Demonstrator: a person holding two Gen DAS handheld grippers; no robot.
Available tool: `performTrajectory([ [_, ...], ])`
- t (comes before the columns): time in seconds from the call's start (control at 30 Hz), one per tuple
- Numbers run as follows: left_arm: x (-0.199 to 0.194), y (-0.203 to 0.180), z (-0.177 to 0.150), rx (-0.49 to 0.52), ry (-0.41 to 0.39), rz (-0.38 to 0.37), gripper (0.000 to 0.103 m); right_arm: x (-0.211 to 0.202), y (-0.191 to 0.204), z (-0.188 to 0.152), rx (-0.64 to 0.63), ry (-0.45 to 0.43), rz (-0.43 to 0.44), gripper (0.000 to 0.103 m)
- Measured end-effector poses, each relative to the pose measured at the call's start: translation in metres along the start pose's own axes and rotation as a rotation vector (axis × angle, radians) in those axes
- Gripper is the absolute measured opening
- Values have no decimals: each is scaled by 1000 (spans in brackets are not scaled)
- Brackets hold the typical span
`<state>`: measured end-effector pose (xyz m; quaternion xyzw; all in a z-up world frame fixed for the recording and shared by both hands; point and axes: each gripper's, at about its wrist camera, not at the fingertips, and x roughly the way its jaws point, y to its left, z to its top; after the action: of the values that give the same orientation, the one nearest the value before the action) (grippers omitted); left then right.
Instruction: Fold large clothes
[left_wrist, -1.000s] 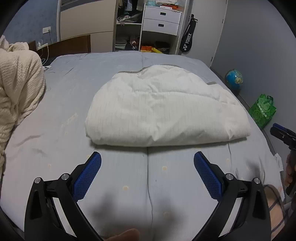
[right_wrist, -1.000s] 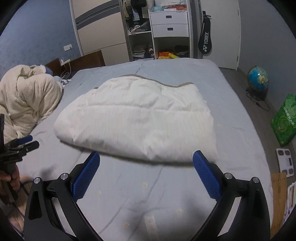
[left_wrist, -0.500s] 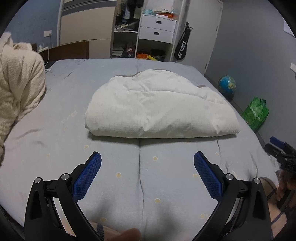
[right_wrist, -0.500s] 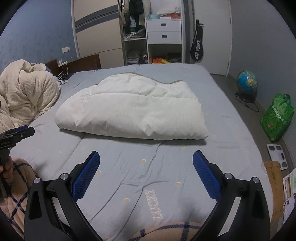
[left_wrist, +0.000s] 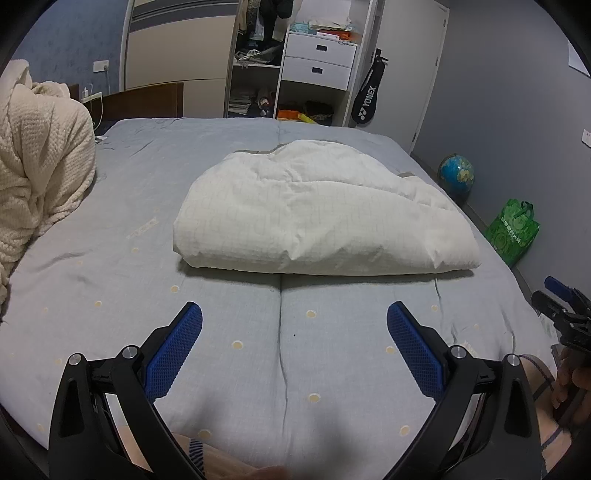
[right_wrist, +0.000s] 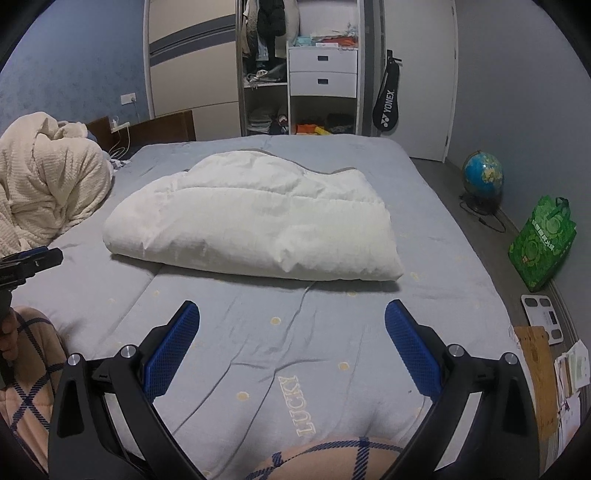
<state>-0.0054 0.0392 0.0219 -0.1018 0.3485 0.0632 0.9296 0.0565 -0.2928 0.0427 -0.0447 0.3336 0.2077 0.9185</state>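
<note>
One puffy, crinkled white duvet (left_wrist: 321, 218), folded rectangular.

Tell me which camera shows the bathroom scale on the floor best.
The right wrist view. The bathroom scale lies in plain sight on the floor beside the bed, below the green bag. The left wrist view does not show it; there the floor on that side is cut off past the bag.

Bare grey bed (left_wrist: 280, 332) lies open between both grippers' spread fingers (right_wrist: 171, 350) and the folded white quilt (left_wrist: 317, 221); the quilt fills the bed's middle; a heaped cream blanket (right_wrist: 48, 195) blocks the left edge; the far strip behind the quilt looks clear, though partly hidden.
</note>
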Motion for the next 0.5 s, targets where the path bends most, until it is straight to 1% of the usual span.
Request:
performTrajectory([
  [0.5, 2, -3, -1, 24, 2, 0, 97, 2, -2, -2, 10, -2, -1, 95],
])
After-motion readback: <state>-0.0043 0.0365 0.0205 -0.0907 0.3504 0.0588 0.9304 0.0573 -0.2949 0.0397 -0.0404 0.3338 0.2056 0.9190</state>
